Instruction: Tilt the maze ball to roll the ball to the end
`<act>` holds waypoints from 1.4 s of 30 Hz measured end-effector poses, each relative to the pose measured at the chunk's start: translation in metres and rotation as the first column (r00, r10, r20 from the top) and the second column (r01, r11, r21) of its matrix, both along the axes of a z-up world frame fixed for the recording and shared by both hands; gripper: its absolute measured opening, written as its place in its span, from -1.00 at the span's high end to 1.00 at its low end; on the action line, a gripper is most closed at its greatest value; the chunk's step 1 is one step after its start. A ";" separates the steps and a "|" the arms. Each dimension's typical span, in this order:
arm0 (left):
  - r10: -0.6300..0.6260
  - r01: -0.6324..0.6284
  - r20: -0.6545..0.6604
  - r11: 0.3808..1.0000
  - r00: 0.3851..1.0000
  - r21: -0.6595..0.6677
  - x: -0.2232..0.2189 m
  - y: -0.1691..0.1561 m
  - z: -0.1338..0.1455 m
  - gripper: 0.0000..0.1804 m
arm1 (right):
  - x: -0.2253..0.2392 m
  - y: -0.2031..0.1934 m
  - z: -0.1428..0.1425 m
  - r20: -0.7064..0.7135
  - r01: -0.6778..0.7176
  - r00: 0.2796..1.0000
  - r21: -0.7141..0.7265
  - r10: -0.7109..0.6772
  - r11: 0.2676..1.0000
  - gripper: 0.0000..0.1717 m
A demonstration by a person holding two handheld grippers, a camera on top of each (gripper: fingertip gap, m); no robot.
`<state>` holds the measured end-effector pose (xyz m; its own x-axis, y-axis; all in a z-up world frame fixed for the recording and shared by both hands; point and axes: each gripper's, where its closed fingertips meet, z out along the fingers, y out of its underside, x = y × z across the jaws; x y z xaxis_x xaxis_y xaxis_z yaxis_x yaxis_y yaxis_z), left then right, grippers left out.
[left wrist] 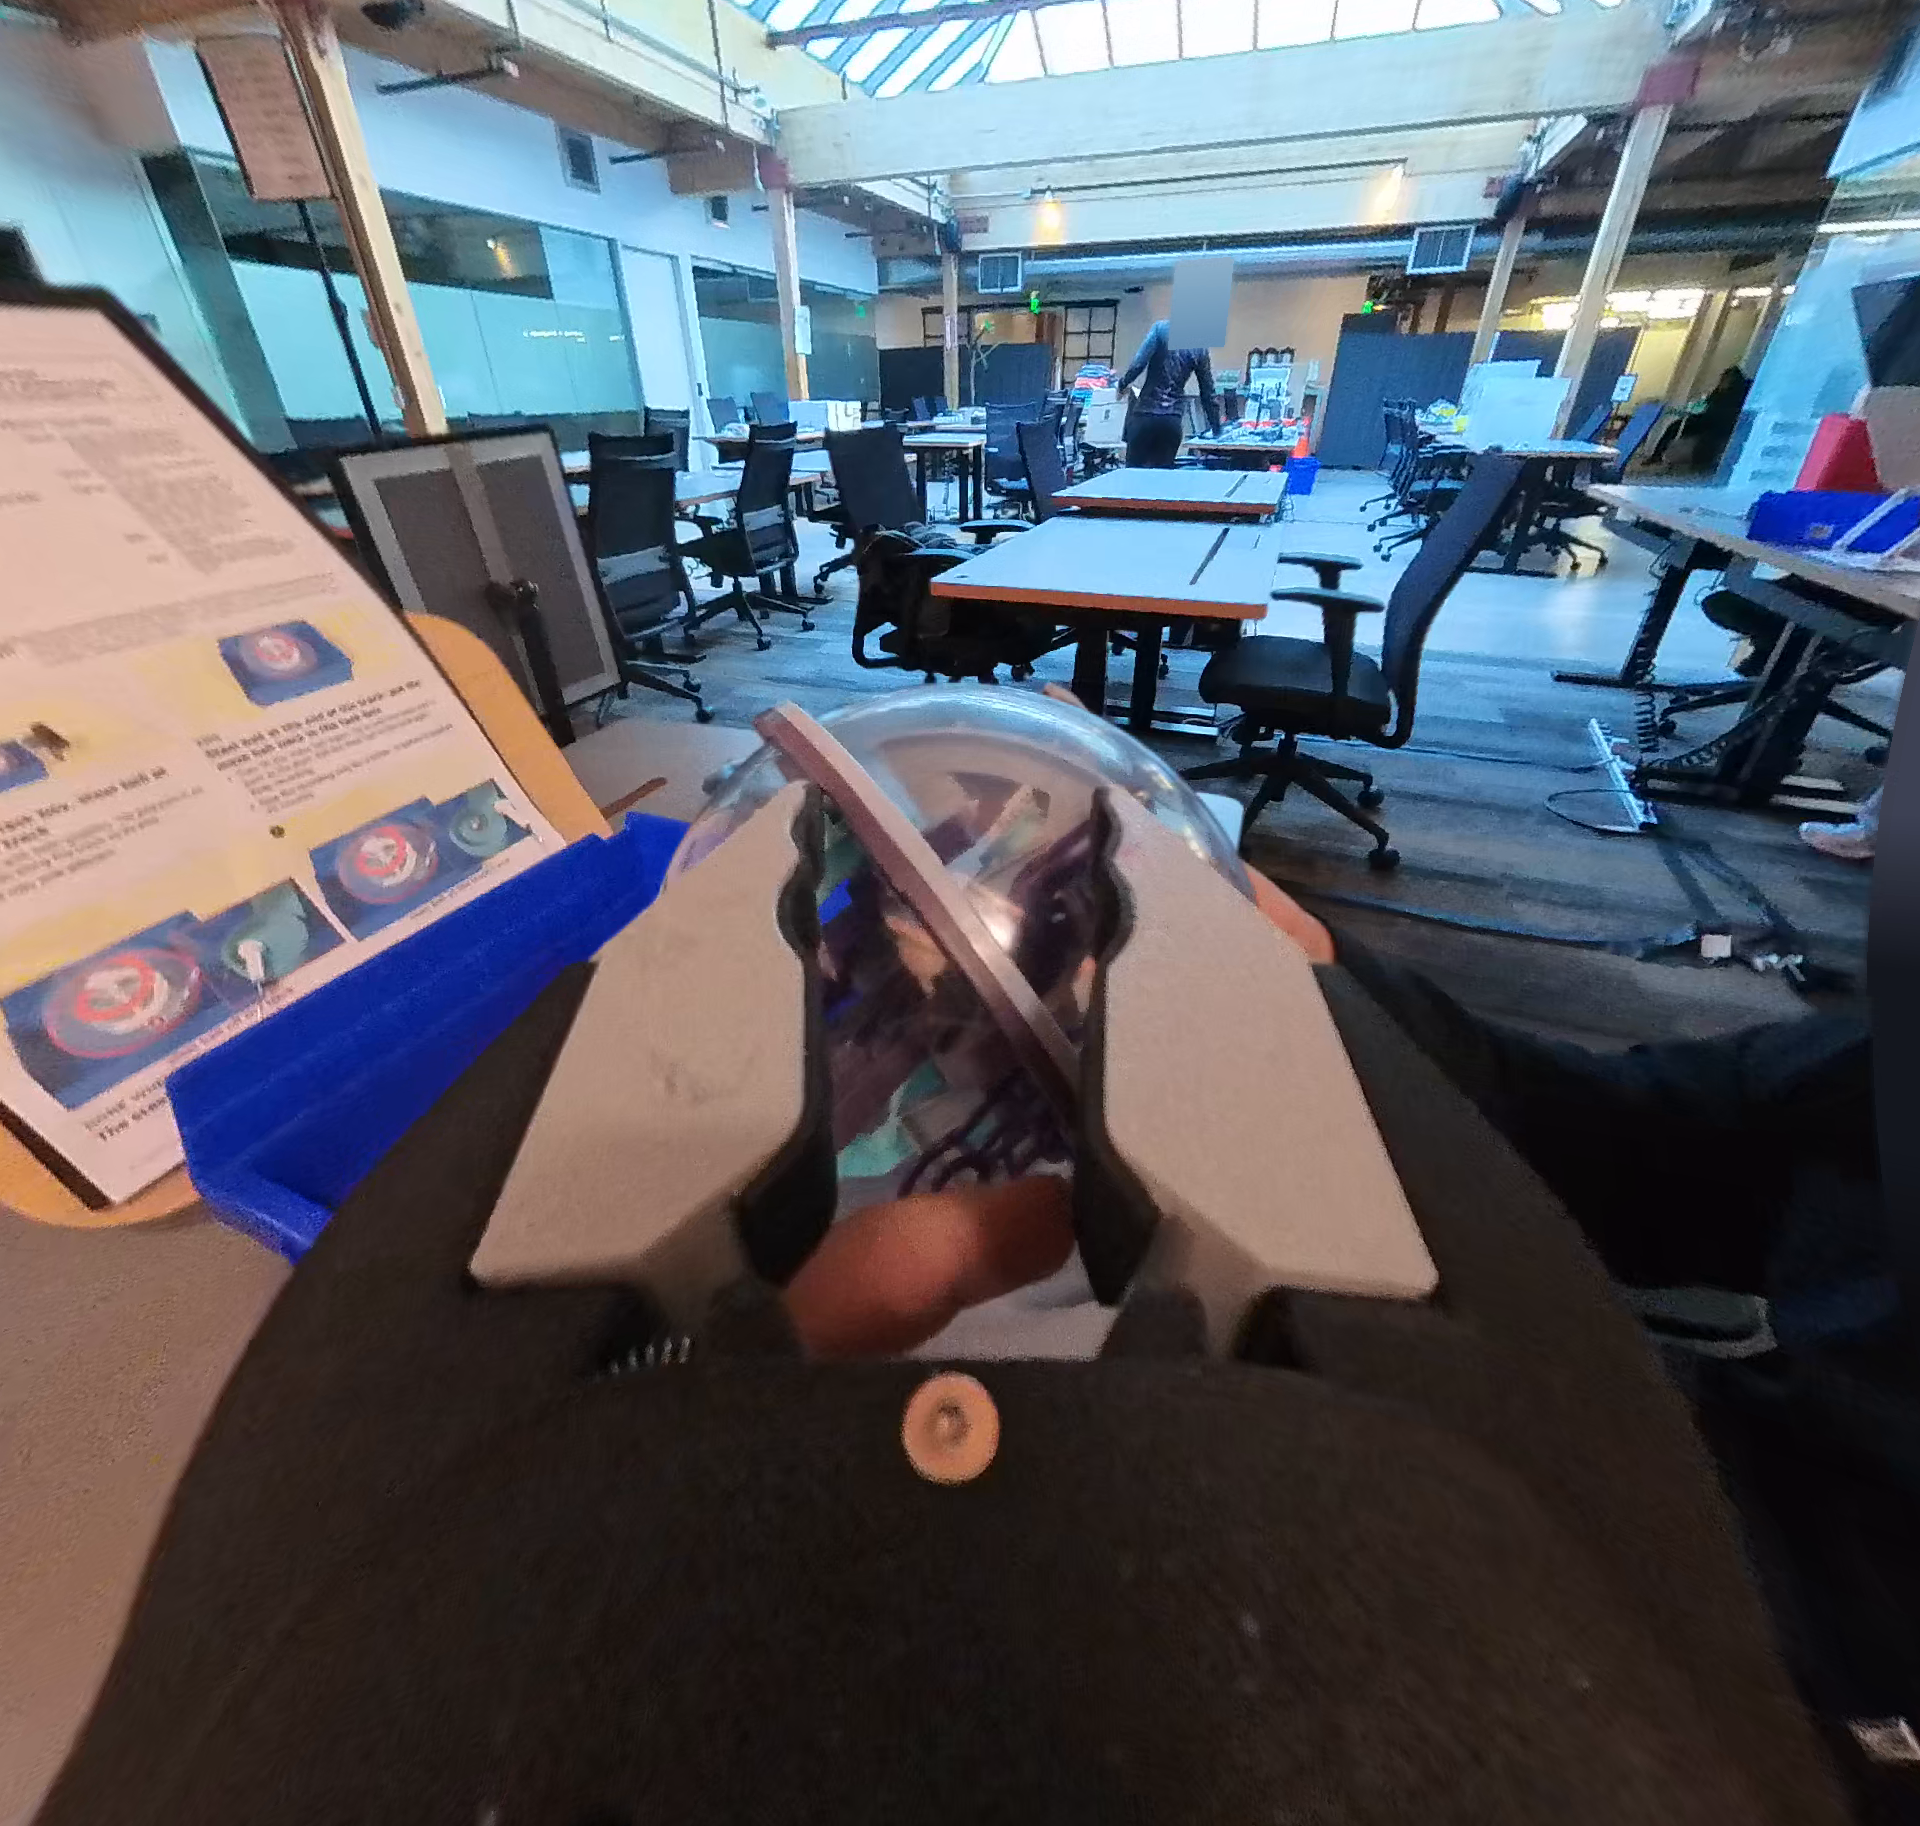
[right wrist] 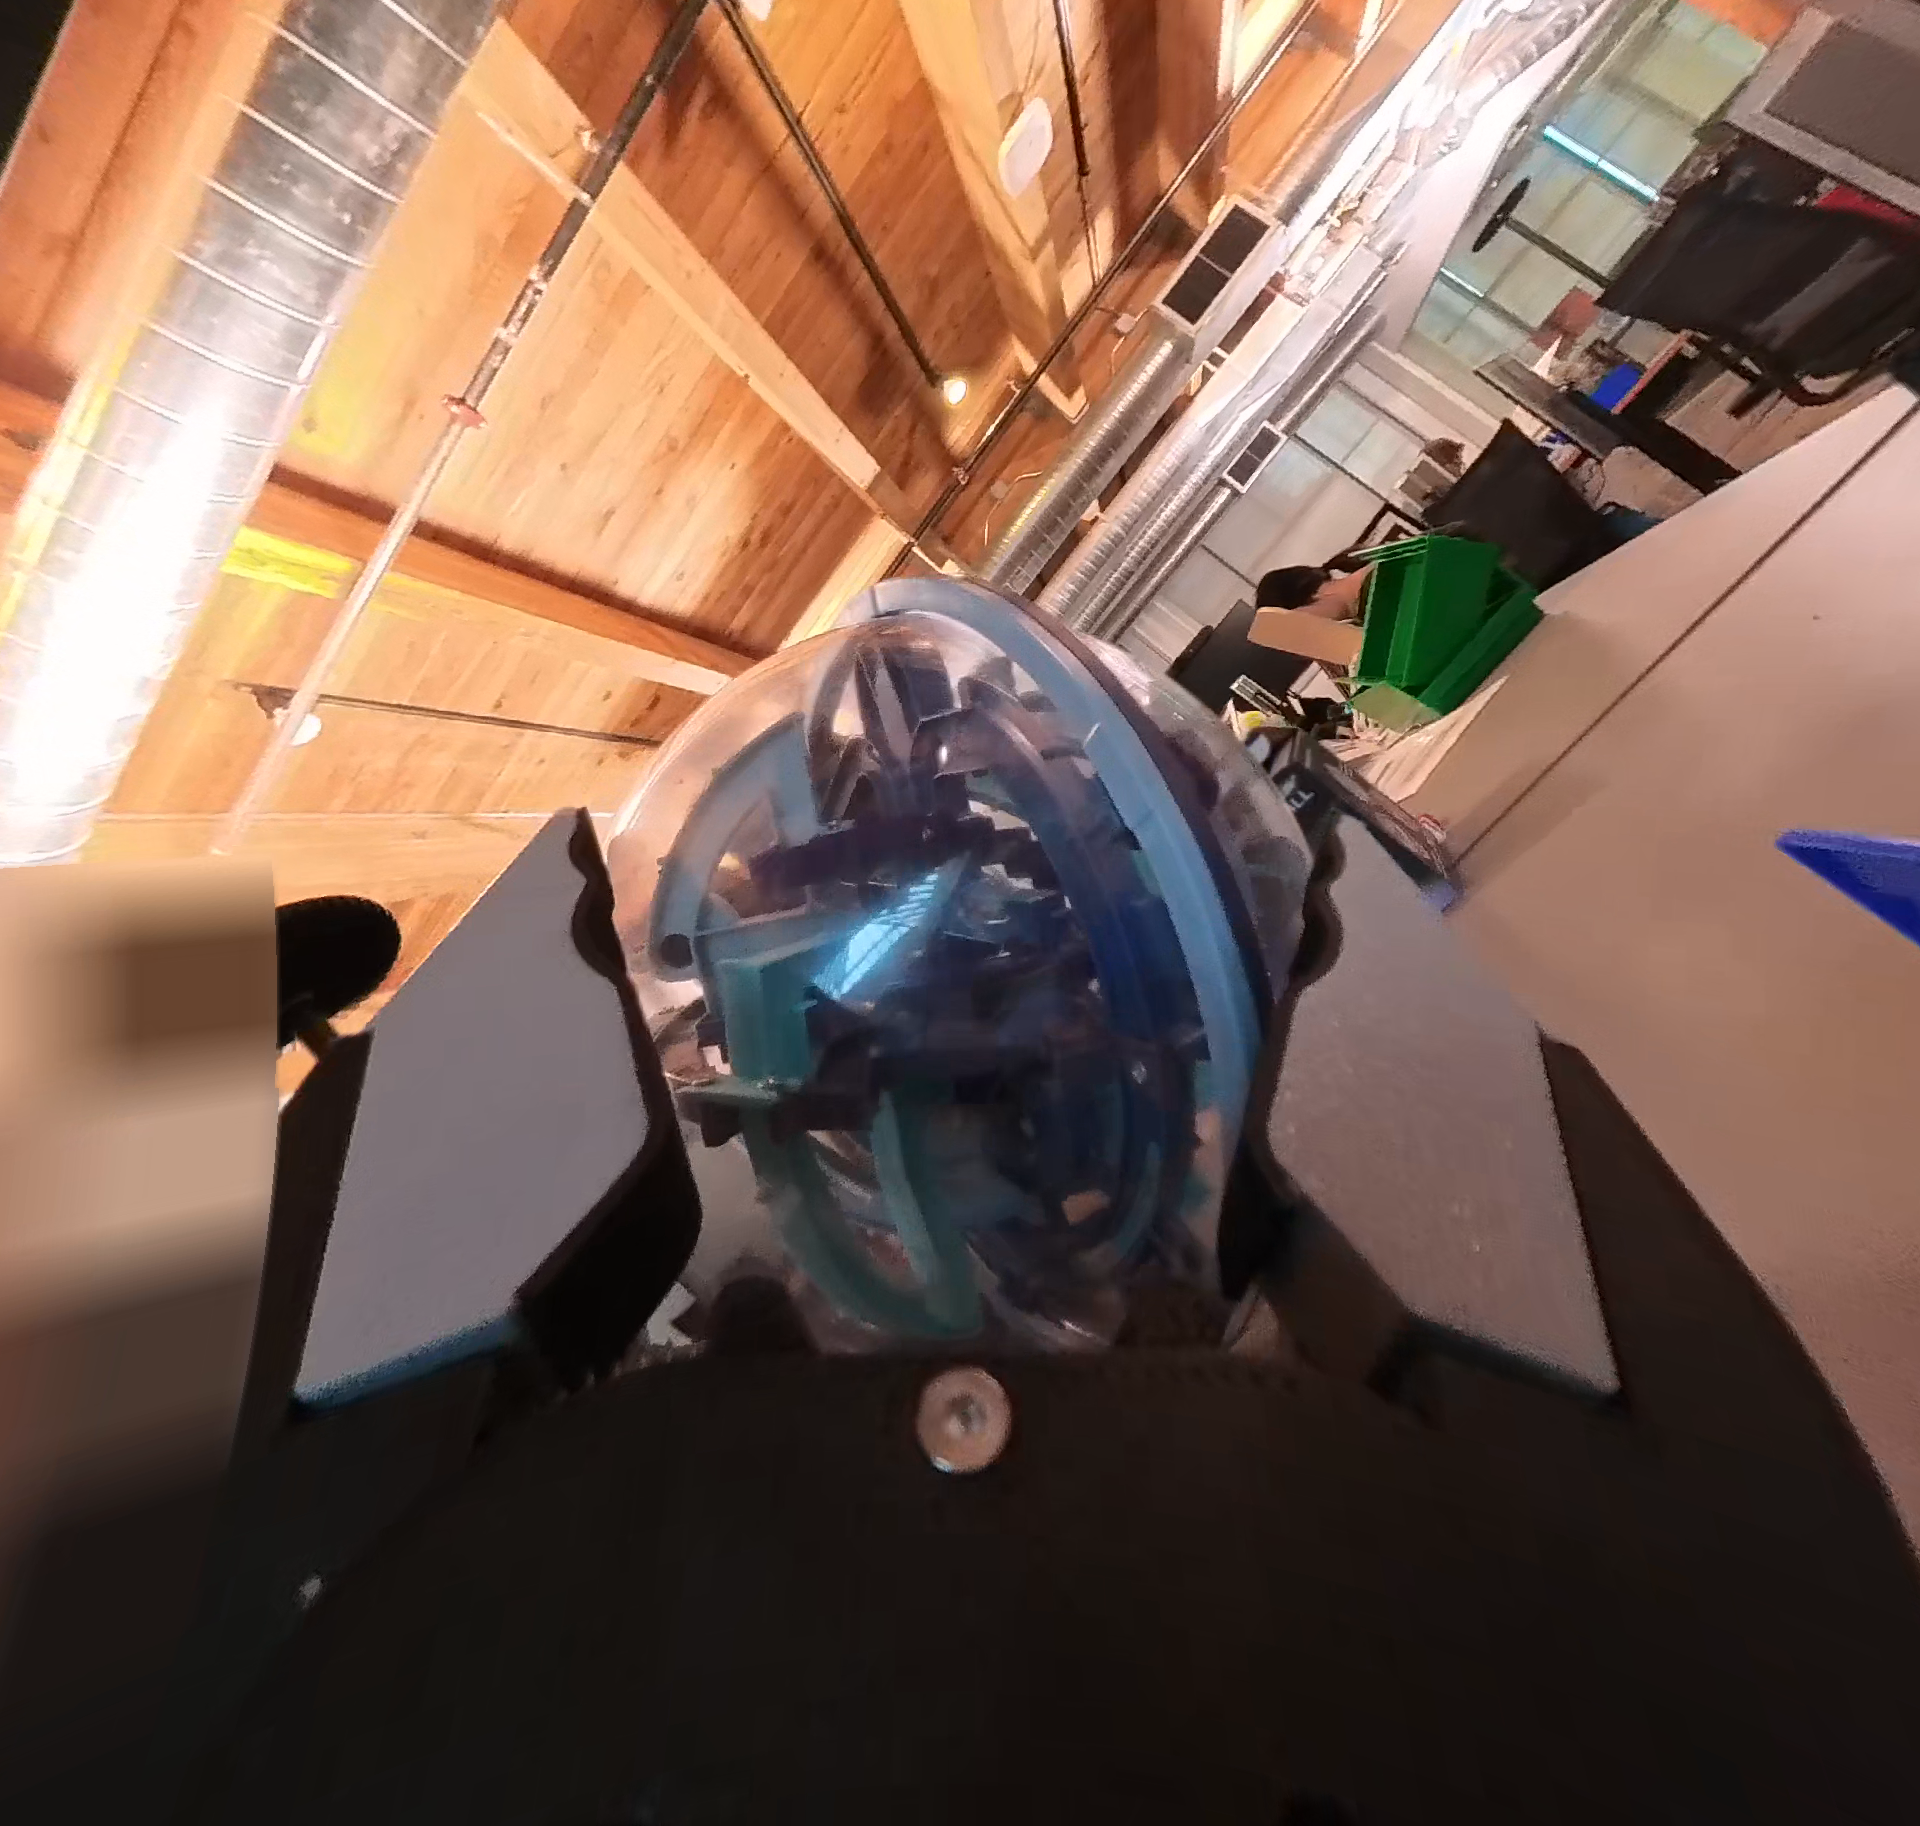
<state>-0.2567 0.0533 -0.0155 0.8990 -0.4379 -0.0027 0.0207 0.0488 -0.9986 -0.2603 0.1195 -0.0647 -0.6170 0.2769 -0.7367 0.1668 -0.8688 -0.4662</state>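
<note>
Worktop (right wrist: 1662,737): pale, flat, seen steeply tilted beside the right claw.
Maze ball (right wrist: 935,997): clear hard globe, blue ring round it, dark tangled tracks inside; held up off the worktop.
Right claw (right wrist: 951,903): wide apart, pads clamped on the globe's sides.
Left claw (left wrist: 956,841): narrower, gripping the ring (left wrist: 914,872).
Risk: smooth plastic could slip from the pads during a sharp tilt; the small rolling ball cannot be made out.

We see daylight pouring through the skylight (left wrist: 1143,0) in the left wrist view, the room bright and straight lines bowed at the edges. In the right wrist view, a duct (right wrist: 135,529) glares white, warm-toned; near foreground soft, slightly blurred.
</note>
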 end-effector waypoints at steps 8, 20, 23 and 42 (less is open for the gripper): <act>0.000 0.007 0.116 0.998 0.993 -0.062 -0.027 0.021 -0.026 0.59 | -0.017 0.021 -0.031 0.075 0.006 0.997 -0.075 0.000 0.997 -0.40; -0.032 0.082 0.374 0.989 0.927 -0.120 -0.076 0.063 -0.093 0.84 | -0.051 0.053 -0.105 0.294 0.122 0.952 -0.100 -0.088 0.987 -0.39; -0.013 0.064 0.373 0.990 0.928 -0.125 -0.076 0.060 -0.096 1.00 | -0.051 0.053 -0.110 0.310 0.103 0.947 -0.047 -0.084 0.994 -0.26; 0.084 -0.019 0.403 0.986 0.911 -0.163 -0.085 0.038 -0.136 0.97 | -0.045 0.058 -0.118 0.180 0.076 0.978 0.156 -0.104 0.985 0.98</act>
<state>-0.3419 0.0915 -0.1514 0.8285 -0.3569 0.4315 0.4289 -0.0909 -0.8988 -0.3049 0.1779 -0.1825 -0.4395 0.4389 -0.7837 0.1873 -0.8085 -0.5579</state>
